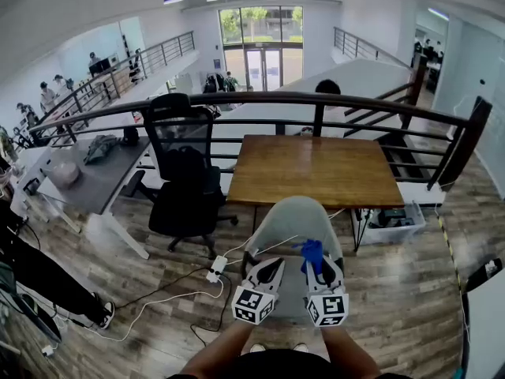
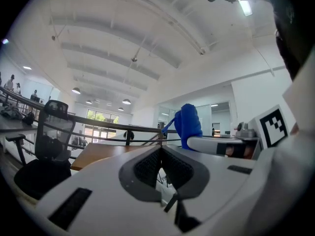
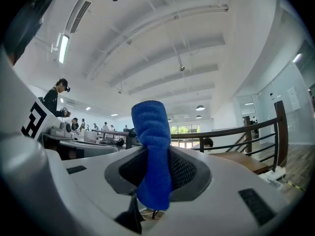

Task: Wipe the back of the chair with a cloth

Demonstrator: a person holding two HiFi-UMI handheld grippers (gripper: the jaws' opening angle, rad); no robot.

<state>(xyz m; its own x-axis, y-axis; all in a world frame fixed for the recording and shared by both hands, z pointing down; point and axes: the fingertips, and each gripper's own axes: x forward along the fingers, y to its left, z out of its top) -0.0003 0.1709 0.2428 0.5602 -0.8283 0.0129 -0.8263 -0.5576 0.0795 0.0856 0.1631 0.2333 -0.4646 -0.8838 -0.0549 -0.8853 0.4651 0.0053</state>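
Note:
The light grey chair (image 1: pixel 293 215) stands just in front of me with its back toward me, pushed up to a wooden table (image 1: pixel 316 168). My right gripper (image 1: pixel 319 265) is over the chair back, shut on a blue cloth (image 1: pixel 312 253). In the right gripper view the cloth (image 3: pixel 153 146) sticks up as a folded strip between the jaws of that gripper (image 3: pixel 156 156). Just to its left, my left gripper (image 1: pixel 271 267) is shut with nothing in it. The left gripper view shows that gripper (image 2: pixel 161 154) with its jaws closed together, and the cloth (image 2: pixel 188 126) beside it.
A black office chair (image 1: pixel 185 184) stands left of the table, by a grey desk (image 1: pixel 95 172). A dark railing (image 1: pixel 316 101) runs behind the table. A white power strip and cables (image 1: pixel 215 268) lie on the wooden floor at left. A box (image 1: pixel 390 221) sits under the table's right side.

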